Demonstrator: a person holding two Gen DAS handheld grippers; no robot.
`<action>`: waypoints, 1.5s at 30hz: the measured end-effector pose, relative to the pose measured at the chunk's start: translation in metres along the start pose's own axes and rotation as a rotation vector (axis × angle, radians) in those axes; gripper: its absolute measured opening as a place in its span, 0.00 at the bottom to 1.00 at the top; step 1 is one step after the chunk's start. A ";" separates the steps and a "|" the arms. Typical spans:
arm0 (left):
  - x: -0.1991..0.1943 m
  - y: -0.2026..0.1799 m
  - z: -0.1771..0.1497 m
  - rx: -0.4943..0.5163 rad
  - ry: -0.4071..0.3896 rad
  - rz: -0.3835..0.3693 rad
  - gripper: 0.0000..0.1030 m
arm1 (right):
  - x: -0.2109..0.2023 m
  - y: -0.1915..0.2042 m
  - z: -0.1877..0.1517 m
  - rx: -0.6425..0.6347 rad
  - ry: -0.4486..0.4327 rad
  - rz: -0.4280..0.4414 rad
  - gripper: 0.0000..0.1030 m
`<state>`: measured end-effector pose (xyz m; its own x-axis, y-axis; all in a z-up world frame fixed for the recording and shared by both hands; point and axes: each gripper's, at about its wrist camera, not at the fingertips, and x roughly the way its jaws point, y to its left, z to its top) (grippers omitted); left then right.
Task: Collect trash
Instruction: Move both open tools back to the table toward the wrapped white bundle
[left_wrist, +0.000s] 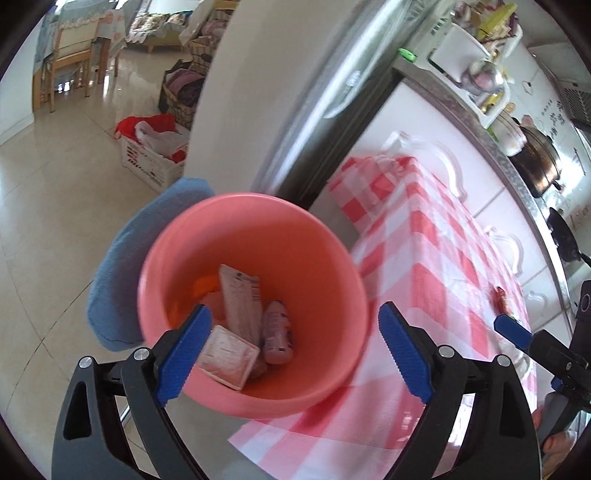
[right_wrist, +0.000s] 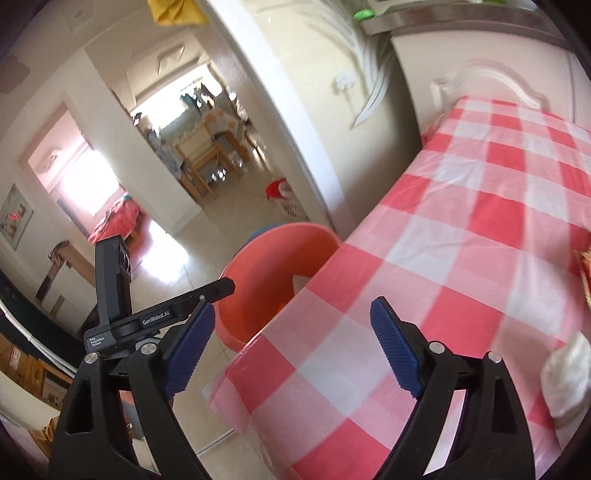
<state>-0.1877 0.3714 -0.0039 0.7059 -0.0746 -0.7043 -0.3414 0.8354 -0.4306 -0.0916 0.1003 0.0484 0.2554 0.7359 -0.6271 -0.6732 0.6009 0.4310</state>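
Note:
A pink bin (left_wrist: 255, 295) stands on the floor beside the table with the red-and-white checked cloth (left_wrist: 436, 266). In it lie a white packet (left_wrist: 240, 299), a flat white sachet (left_wrist: 225, 352) and a small pink bottle (left_wrist: 277, 332). My left gripper (left_wrist: 291, 354) is open and empty, right above the bin's mouth. My right gripper (right_wrist: 291, 350) is open and empty over the table's near edge (right_wrist: 443, 258), with the bin (right_wrist: 273, 273) to its left. A crumpled white tissue (right_wrist: 567, 376) lies on the cloth at the right. A small red wrapper (left_wrist: 500, 299) lies on the cloth.
A blue cushion (left_wrist: 122, 266) sits behind the bin. A white crate with red cloth (left_wrist: 153, 155) stands on the tiled floor. White cabinets (left_wrist: 443, 155) and a counter with pots (left_wrist: 535, 158) run behind the table. A woven basket edge (right_wrist: 585, 277) shows at the far right.

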 end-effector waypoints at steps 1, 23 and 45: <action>0.000 -0.004 0.000 0.006 0.002 -0.006 0.88 | -0.005 -0.003 -0.001 0.010 -0.015 -0.002 0.84; 0.000 -0.113 -0.015 0.138 0.067 -0.128 0.88 | -0.092 -0.055 -0.035 0.102 -0.192 -0.038 0.90; 0.011 -0.202 -0.052 0.220 0.198 -0.219 0.88 | -0.183 -0.132 -0.051 0.246 -0.380 -0.115 0.92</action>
<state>-0.1433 0.1736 0.0461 0.6067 -0.3506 -0.7134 -0.0381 0.8836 -0.4667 -0.0848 -0.1297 0.0734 0.5855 0.6950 -0.4174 -0.4529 0.7074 0.5426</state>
